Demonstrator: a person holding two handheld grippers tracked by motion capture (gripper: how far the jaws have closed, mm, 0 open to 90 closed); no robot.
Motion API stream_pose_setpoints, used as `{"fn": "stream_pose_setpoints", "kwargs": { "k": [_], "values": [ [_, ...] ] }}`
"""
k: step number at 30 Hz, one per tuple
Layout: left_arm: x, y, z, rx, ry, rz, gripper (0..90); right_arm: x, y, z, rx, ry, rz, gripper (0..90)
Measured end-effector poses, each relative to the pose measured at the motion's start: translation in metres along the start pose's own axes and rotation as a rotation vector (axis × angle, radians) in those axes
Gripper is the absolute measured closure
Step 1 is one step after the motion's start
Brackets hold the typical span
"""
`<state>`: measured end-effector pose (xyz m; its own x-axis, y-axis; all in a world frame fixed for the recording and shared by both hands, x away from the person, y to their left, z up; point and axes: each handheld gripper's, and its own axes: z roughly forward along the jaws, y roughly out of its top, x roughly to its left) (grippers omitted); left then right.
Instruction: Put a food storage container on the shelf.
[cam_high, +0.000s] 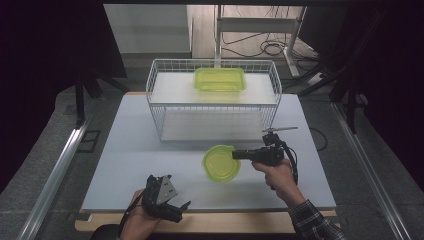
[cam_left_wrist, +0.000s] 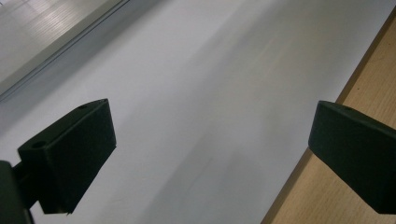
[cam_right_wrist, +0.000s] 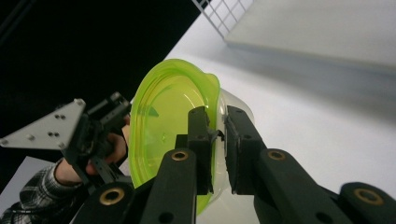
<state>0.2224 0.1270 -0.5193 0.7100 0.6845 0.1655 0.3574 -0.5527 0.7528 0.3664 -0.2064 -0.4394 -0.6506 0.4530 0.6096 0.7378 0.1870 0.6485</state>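
Right gripper (cam_right_wrist: 217, 140), jaws clamped on the round green container's (cam_high: 221, 163) rim above the tabletop (cam_high: 125, 150); left gripper (cam_left_wrist: 210, 149) open, idle; placement in wire rack (cam_high: 215, 100) apparently remained.

**Dim room around a pale table**

A pale grey table (cam_high: 125, 165) with a wooden front edge stands on grey carpet (cam_high: 45, 150). Black curtains (cam_high: 45, 45) darken both sides. Behind, a white desk frame (cam_high: 260, 22) stands over loose cables (cam_high: 270, 47) on a lit floor.
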Motion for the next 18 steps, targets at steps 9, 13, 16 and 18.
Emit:
{"fn": "stream_pose_setpoints", "kwargs": {
  "k": [9,13,16,18],
  "values": [
    [-0.001,0.000,0.001,0.009,-0.004,0.006,0.8,0.005,0.021,-0.013,-0.050,0.006,-0.012,81.3],
    [-0.001,0.000,0.002,0.011,-0.006,0.003,0.9,0.008,0.032,-0.019,-0.067,-0.004,-0.023,81.3],
    [-0.001,0.000,0.002,0.015,-0.004,0.010,0.9,0.013,0.041,-0.024,-0.082,-0.009,-0.034,81.3],
    [-0.001,0.000,0.002,0.016,-0.008,0.010,0.9,0.016,0.047,-0.027,-0.093,-0.008,-0.043,81.3]
  ]
}}
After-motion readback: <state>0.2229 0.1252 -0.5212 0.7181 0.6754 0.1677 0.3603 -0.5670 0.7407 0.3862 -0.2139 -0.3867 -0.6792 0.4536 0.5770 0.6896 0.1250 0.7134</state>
